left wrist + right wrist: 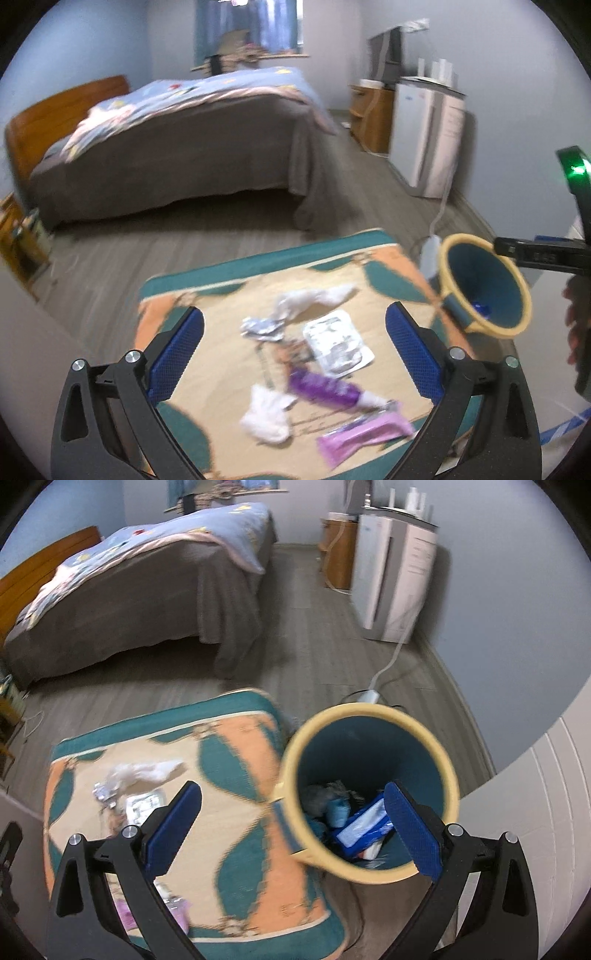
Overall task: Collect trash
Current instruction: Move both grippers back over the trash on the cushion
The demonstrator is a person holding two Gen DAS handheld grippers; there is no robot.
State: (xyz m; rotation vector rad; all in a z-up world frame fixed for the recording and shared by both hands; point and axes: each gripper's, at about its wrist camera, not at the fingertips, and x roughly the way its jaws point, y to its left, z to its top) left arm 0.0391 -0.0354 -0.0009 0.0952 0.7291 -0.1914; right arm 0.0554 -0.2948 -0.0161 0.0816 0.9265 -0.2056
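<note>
Teal, orange and beige patterned rug (207, 295) lies on the grey wood floor and carries the scattered trash. Left gripper (293, 354) hangs above the rug with its blue-padded jaws spread wide and nothing between them. Below it, around the rug's middle, lie a crumpled foil piece (262, 326), a flat white packet (338, 343), a purple wrapper (325, 389), a white crumpled tissue (267, 415) and a pink wrapper (364, 435) toward the near edge; a white crumpled bag (314, 297) lies toward the far edge. Right gripper (291, 827) hangs over the rug's right edge and the bin rim, jaws likewise wide apart and holding nothing. Bin (424, 731), teal with a yellow rim, stands just beside the rug's right edge and contains a blue and white packet (364, 827) with other blurred scraps. Bed (177, 147) stands well beyond the rug's far edge
</note>
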